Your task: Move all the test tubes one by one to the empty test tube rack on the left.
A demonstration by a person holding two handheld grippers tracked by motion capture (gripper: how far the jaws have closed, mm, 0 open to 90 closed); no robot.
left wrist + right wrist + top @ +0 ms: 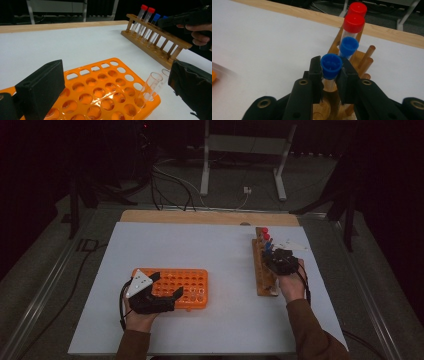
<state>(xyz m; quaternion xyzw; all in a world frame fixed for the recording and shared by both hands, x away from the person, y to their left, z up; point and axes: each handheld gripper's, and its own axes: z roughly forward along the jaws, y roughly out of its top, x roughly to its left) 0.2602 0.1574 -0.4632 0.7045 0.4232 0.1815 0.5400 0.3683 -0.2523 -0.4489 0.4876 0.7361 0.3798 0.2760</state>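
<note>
A wooden tube rack [261, 270] lies at the right of the white table. It holds two red-capped tubes [353, 23] and two blue-capped tubes. My right gripper [331, 72] is shut on the nearer blue-capped tube [331, 62], with both pads just below its cap; the tube stands in the rack. An orange tube rack [100, 92] sits at the left, with an uncapped clear tube [151, 85] leaning in a corner hole. My left gripper [117, 87] is open, its jaws wide apart over the orange rack [192, 282] and not pressing on anything.
The table's white sheet [210, 250] has a wooden strip [200, 216] along its far edge. Behind the table stand a metal frame [245, 150] and loose cables [170, 185] on the floor. A white three-cornered plate [292, 244] lies beside the wooden rack.
</note>
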